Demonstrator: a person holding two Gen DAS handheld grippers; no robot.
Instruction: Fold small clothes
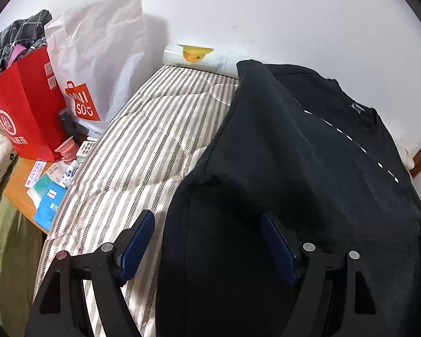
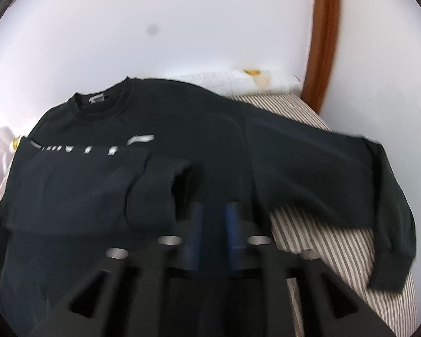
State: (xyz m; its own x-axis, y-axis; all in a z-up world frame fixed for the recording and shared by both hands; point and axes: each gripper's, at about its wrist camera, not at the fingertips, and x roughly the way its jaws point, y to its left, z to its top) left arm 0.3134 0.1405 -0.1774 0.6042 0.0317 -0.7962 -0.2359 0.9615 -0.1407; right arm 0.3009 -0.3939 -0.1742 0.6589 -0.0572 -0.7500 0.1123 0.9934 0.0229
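Black sweatshirt point(image 2: 182, 129) spread flat on the striped mattress point(image 1: 143, 151), collar toward the white wall point(image 1: 266, 11). One sleeve point(image 2: 98, 185) folded across the chest, partly over the white lettering; the other sleeve point(image 2: 336, 168) stretched out sideways over the mattress. Left gripper point(image 1: 207, 241) above the sweatshirt's edge, blue pads well apart, one over the mattress, one over the cloth, nothing pinched. Right gripper point(image 2: 213, 233) blurred, just before the folded sleeve's cuff, pads a little apart, nothing seen between. Beyond the sweatshirt, against the wall, a roll printed with a yellow duck point(image 1: 196, 56). Beside the mattress, a desk point(image 1: 19, 191) bearing a red bag point(image 1: 25, 112), a white Miniso bag point(image 1: 98, 56) and blue packets point(image 1: 49, 207).
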